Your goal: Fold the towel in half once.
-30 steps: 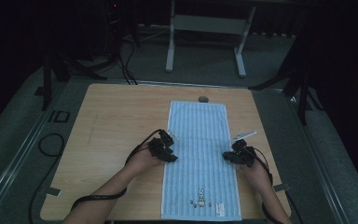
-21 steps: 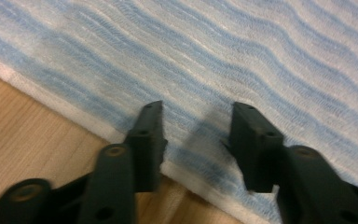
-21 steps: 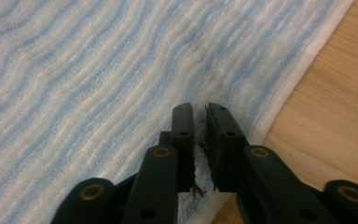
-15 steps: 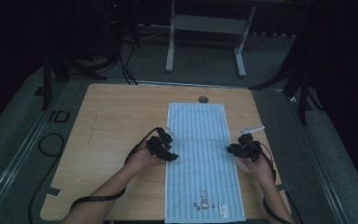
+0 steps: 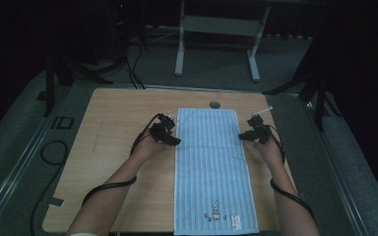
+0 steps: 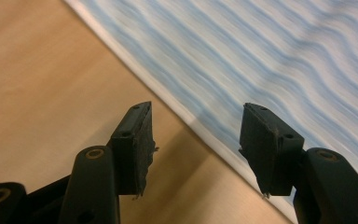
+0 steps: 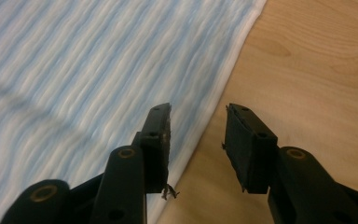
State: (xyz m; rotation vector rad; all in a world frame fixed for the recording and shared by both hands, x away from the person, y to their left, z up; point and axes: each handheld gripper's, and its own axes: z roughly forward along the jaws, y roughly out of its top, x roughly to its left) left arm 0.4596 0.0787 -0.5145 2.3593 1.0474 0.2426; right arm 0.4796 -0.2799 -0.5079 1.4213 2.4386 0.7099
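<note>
Both our grippers have slid up the towel's [image 5: 211,167] long edges toward its far end, jaws just opening. The left gripper [image 5: 173,139] and right gripper [image 5: 243,135] hang spread and empty over the edges. We judge the towel laid flat; gripping and folding remain.

A wooden tabletop [image 5: 118,147] is seen from above, with a light blue striped towel [image 5: 211,167] laid flat along it, reaching from near the far edge to the near edge. A small printed figure is shown near the towel's near end. The left tongs [image 5: 173,140] are held at the towel's left edge, the right tongs [image 5: 243,135] at its right edge, both toward the far half. Both sets of jaws have just been opening; whether cloth lies between them cannot be told at this size. A dark round hole [image 5: 214,104] is set just beyond the towel's far edge. Cables [image 5: 106,187] trail back along both forearms.
</note>
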